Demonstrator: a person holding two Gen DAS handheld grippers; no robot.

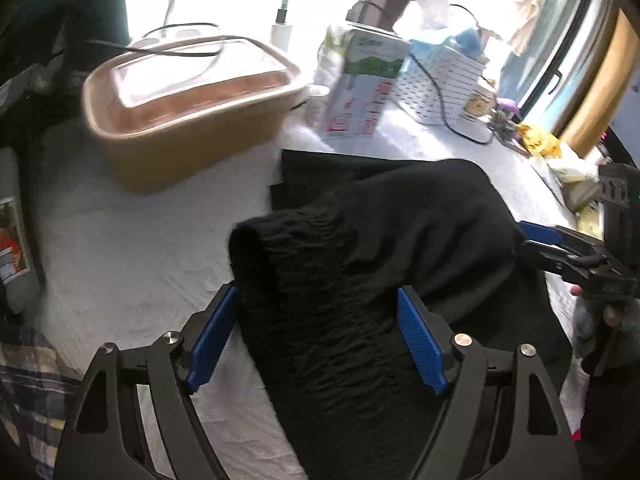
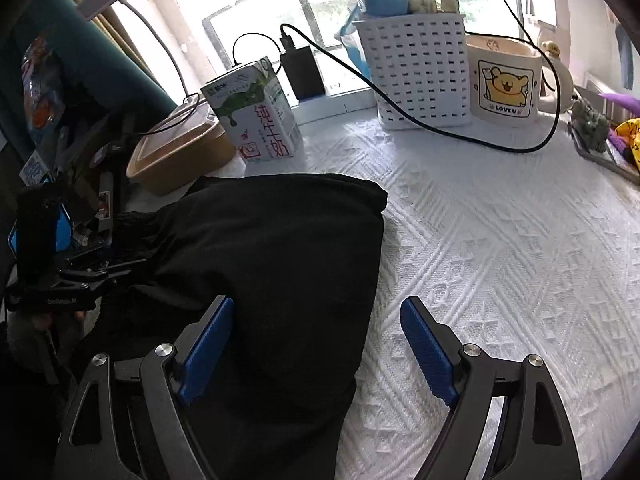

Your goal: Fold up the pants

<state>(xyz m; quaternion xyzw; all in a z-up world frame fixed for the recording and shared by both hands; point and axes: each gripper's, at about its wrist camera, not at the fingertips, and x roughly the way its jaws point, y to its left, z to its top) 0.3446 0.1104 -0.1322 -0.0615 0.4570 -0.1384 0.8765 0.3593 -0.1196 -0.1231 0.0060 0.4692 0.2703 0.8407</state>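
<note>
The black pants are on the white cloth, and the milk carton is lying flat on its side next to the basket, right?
Not quite. The milk carton is standing upright, not lying flat; the right wrist view shows it. The black pants are on the white cloth, and the basket is beside the carton.

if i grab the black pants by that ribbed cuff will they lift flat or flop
Probably flop: the black pants already drape in soft bulges, so the rest would likely sag below the ribbed cuff. The gathered cuff looks thick, likely grippy for the open left tool.

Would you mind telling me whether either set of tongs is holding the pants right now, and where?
Nothing is held. Both the left tongs and right tongs are open around the black pants.
</note>
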